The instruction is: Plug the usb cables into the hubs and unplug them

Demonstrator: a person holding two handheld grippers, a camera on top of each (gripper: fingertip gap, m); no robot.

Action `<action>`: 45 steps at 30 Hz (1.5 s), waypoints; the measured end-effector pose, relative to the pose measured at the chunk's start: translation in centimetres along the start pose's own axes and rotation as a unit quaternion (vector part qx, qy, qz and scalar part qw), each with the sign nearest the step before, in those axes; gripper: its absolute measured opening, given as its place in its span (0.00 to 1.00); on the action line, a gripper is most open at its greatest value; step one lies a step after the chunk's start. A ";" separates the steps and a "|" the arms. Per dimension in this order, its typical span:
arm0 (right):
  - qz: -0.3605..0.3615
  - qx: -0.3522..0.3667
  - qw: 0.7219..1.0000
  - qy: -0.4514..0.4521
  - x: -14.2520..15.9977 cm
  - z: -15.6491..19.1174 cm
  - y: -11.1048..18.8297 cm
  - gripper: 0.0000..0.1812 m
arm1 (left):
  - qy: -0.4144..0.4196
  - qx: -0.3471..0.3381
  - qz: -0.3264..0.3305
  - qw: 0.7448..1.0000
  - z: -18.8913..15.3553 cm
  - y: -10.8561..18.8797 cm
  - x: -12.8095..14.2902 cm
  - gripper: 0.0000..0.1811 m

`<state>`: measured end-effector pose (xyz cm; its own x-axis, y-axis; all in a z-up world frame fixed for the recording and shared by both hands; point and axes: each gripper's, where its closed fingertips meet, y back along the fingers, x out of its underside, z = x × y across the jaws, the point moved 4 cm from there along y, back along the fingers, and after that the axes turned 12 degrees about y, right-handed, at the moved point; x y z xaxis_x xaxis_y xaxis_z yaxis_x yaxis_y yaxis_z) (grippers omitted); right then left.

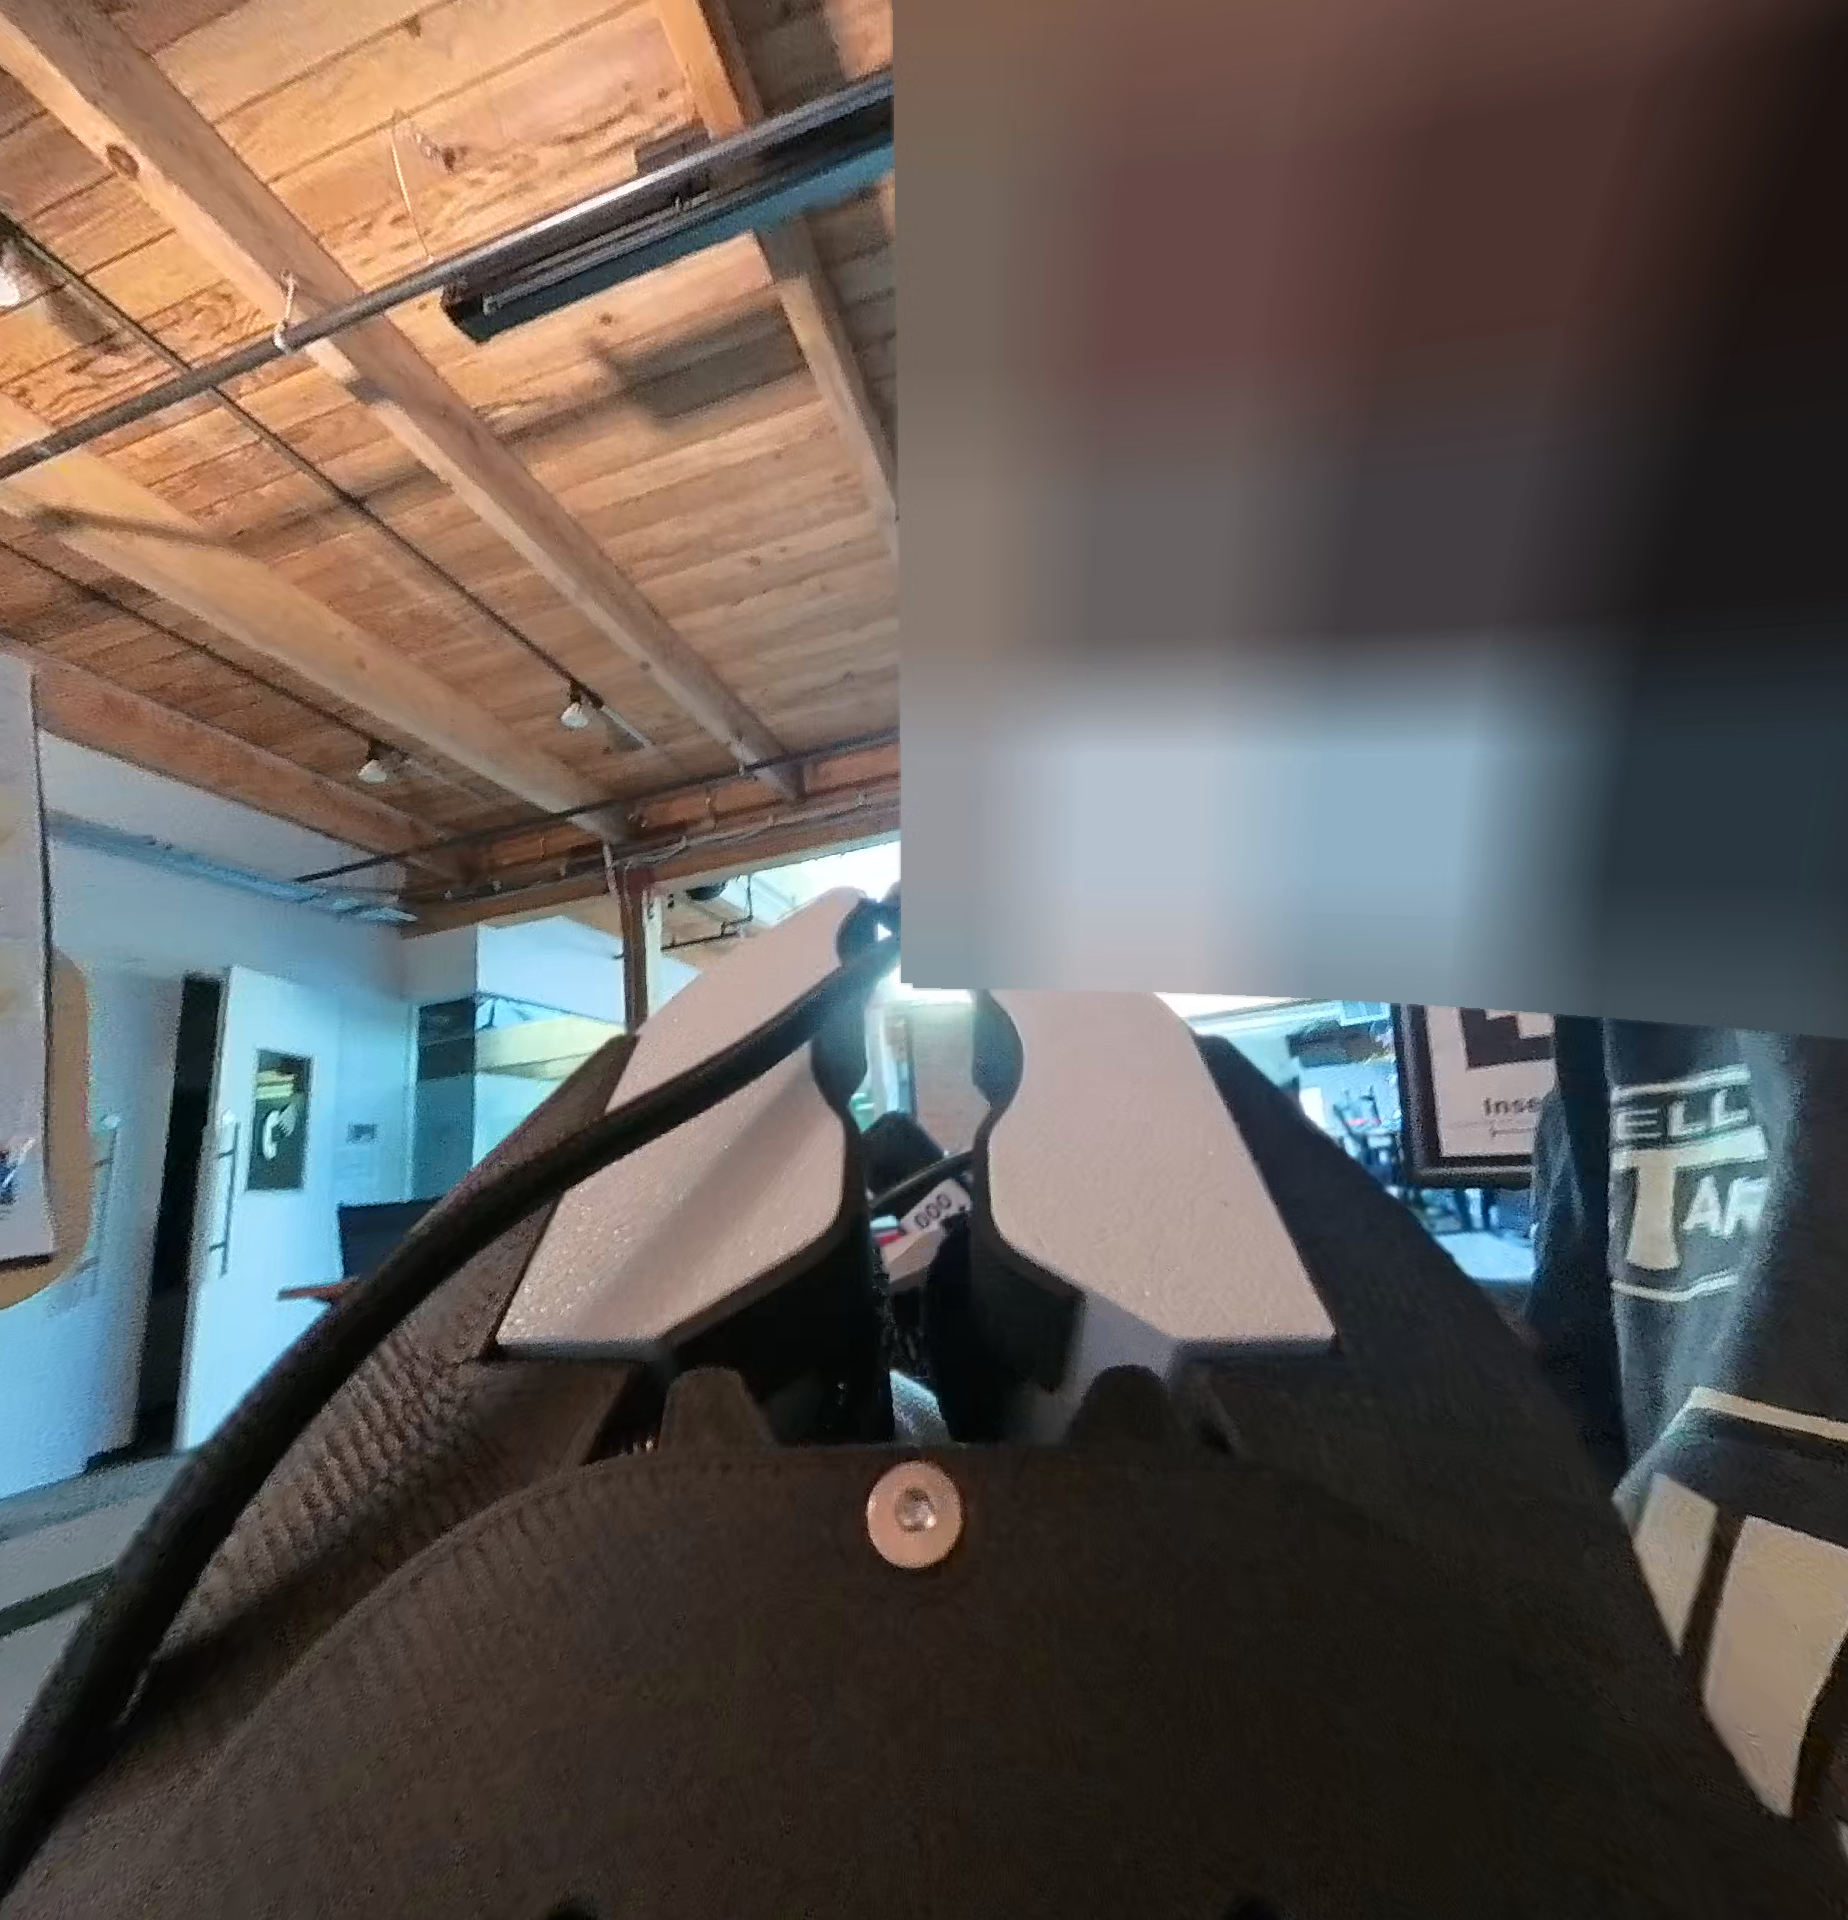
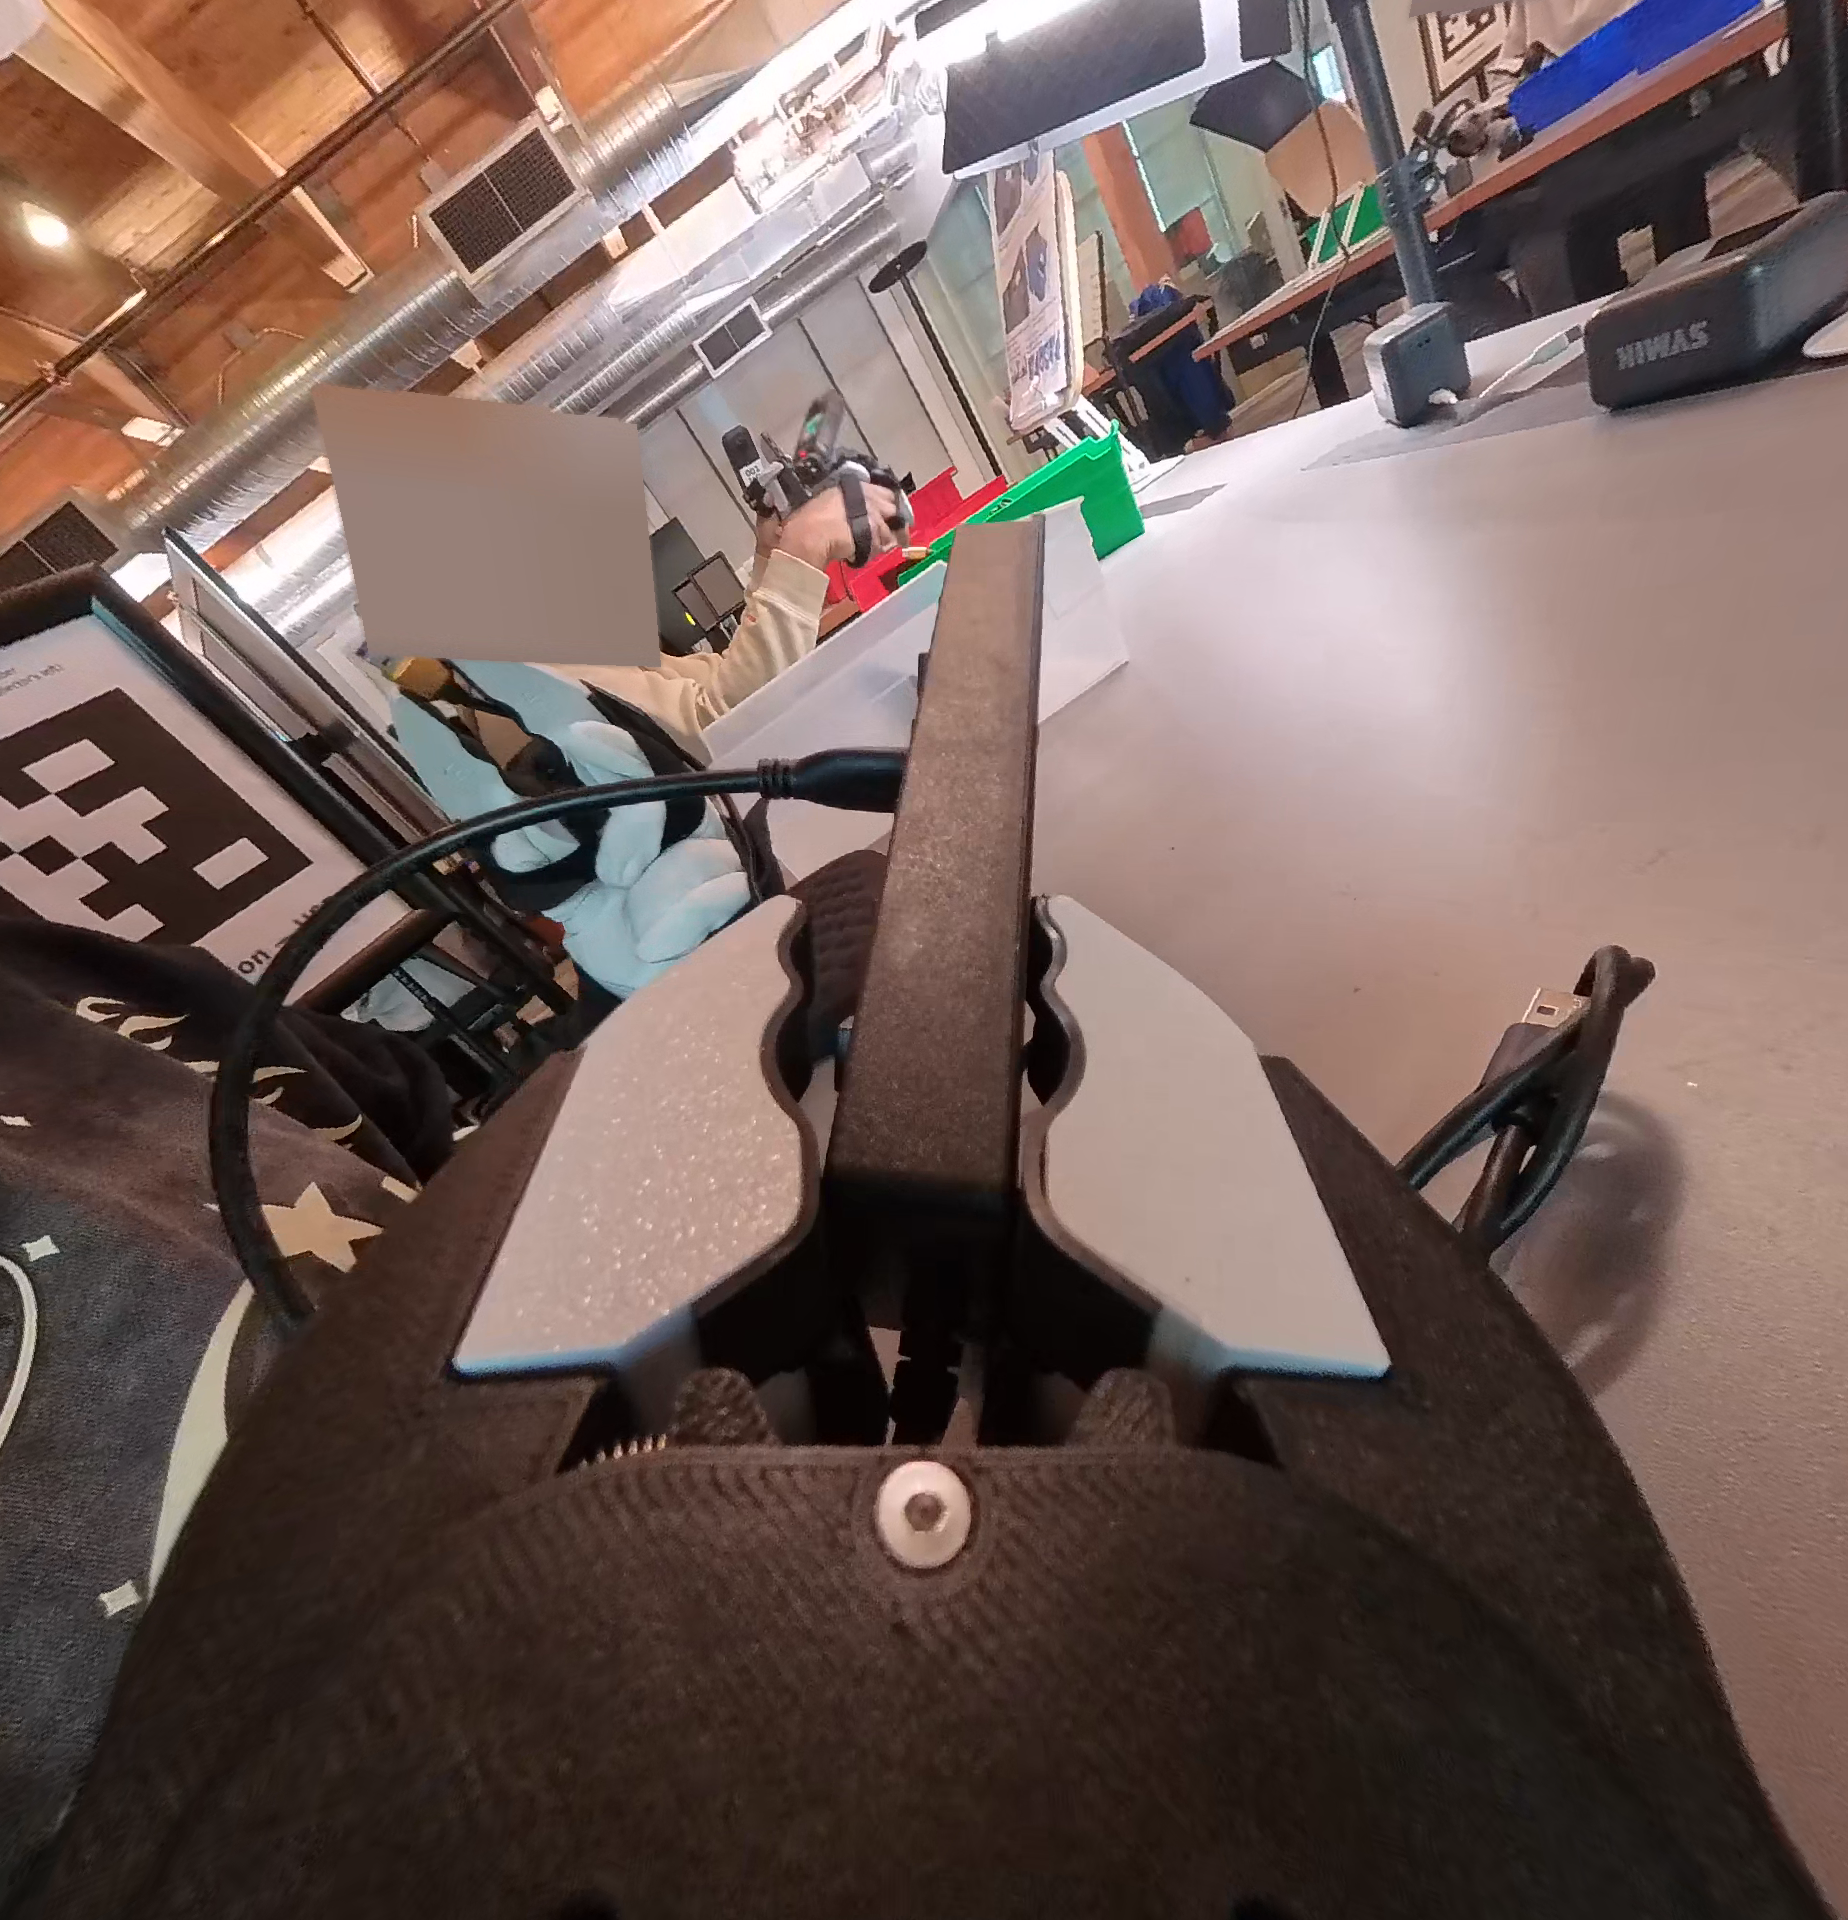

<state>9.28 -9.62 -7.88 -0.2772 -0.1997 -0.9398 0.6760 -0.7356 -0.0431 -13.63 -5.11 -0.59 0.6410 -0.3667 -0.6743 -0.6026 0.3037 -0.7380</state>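
In the right wrist view my right gripper [image 2: 920, 935] is shut on a long black usb hub [image 2: 982, 675] that sticks out forward above the grey table [image 2: 1471, 779]. A black usb cable [image 2: 826, 781] is plugged into the hub's left side and loops back to the left. A second black usb cable [image 2: 1543, 1039] lies coiled on the table at the right, its metal plug bare. The left wrist view points up at the ceiling. My left gripper [image 1: 920, 1029] has its jaws close together, and a black cable [image 1: 484, 1236] runs over its left finger to the tips, which a blurred patch partly hides.
A framed black-and-white marker board [image 2: 99, 821] stands at the left beside a hand in a light blue glove [image 2: 629, 862]. A clear plastic box [image 2: 878, 675], green bin [image 2: 1065, 488], black box [image 2: 1720, 312] and grey charger [image 2: 1413, 364] stand farther back. A person's dark shirt [image 1: 1730, 1195] is close.
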 end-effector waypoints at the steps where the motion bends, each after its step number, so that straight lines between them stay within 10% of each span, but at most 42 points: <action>1: 0.001 0.001 1.000 0.002 0.0 0.0 0.0 0.22 | -0.003 -0.006 0.008 1.000 0.1 -0.1 0.2 0.08; 39: 0.017 -0.003 1.000 0.001 0.4 0.2 -0.2 0.22 | -0.041 -0.047 0.060 0.996 0.6 -0.5 1.5 0.08; 42: 0.020 -0.008 1.000 -0.003 0.4 0.2 -0.2 0.22 | -0.145 -0.088 0.167 0.971 1.1 -0.7 3.2 0.08; 45: 0.032 -0.016 0.999 -0.008 0.6 0.4 -0.4 0.22 | -0.370 -0.092 0.365 0.849 1.7 -0.1 5.6 0.08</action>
<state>8.62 -9.72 -8.35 -0.2429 -0.2560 -0.9357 0.7147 -0.6994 0.0058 -9.13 -5.72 -4.35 0.1468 0.5349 -0.8321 -0.9884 0.0454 -0.1452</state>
